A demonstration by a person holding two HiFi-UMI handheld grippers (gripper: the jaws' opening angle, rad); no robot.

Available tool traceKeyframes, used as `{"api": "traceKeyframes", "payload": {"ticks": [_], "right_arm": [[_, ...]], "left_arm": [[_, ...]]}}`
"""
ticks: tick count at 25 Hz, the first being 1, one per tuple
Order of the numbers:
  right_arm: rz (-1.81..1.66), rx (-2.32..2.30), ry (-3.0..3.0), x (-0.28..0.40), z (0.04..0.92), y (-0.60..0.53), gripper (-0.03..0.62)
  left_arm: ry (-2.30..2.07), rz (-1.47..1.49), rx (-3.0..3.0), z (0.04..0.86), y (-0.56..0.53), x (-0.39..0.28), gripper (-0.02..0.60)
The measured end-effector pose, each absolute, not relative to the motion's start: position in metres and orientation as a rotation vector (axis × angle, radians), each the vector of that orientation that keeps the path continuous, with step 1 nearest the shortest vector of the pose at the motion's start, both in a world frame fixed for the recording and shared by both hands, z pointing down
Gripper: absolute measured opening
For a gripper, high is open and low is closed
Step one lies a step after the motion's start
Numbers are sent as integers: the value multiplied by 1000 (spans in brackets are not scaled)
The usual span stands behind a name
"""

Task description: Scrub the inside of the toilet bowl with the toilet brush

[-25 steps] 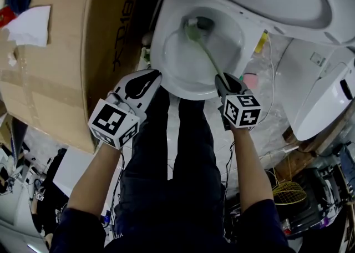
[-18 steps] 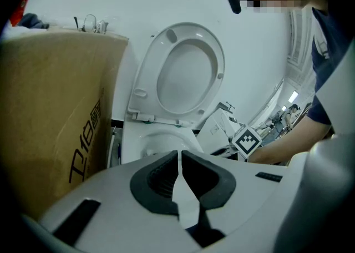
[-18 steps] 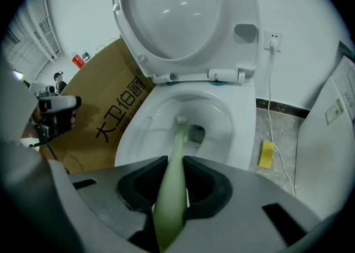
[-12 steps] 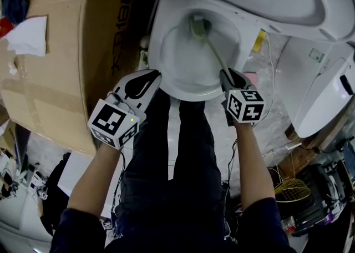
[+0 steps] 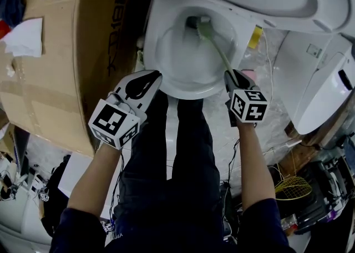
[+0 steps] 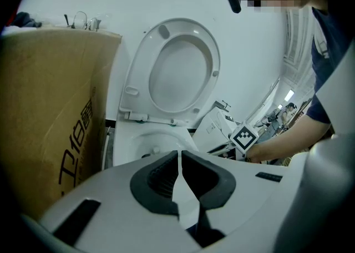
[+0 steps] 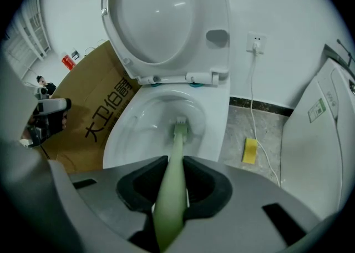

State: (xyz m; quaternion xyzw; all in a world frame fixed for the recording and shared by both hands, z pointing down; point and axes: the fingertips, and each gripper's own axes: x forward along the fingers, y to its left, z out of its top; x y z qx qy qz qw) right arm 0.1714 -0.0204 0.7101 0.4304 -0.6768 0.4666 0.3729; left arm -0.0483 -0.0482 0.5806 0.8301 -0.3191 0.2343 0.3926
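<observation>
Scrubbing appears to be in progress: the toilet brush (image 5: pixel 217 51) reaches down into the toilet bowl (image 5: pixel 186 92), its bristle head (image 7: pixel 180 128) low at the back by the drain. How much of the inner wall is already scrubbed cannot be told, so the sides and near wall probably remain. The right claw (image 7: pixel 175 177) pinches the green handle above the near rim. The left claw (image 6: pixel 179 160) is pressed together, empty, beside the bowl's front.

2 grippers (image 5: pixel 145 80) (image 5: pixel 233 76) | 1 toilet bowl (image 5: pixel 166 84) | 1 toilet brush (image 5: pixel 219 52) | 1 cardboard box (image 5: pixel 61 52)
</observation>
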Motion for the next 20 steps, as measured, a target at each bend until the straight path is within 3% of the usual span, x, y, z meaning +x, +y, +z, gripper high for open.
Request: {"api": "traceKeyframes", "payload": {"ticks": [20], "right_arm": [[1212, 1018, -1680, 163, 707, 35, 89]], "left_arm": [[-816, 576, 2121, 577, -19, -55, 44]]}}
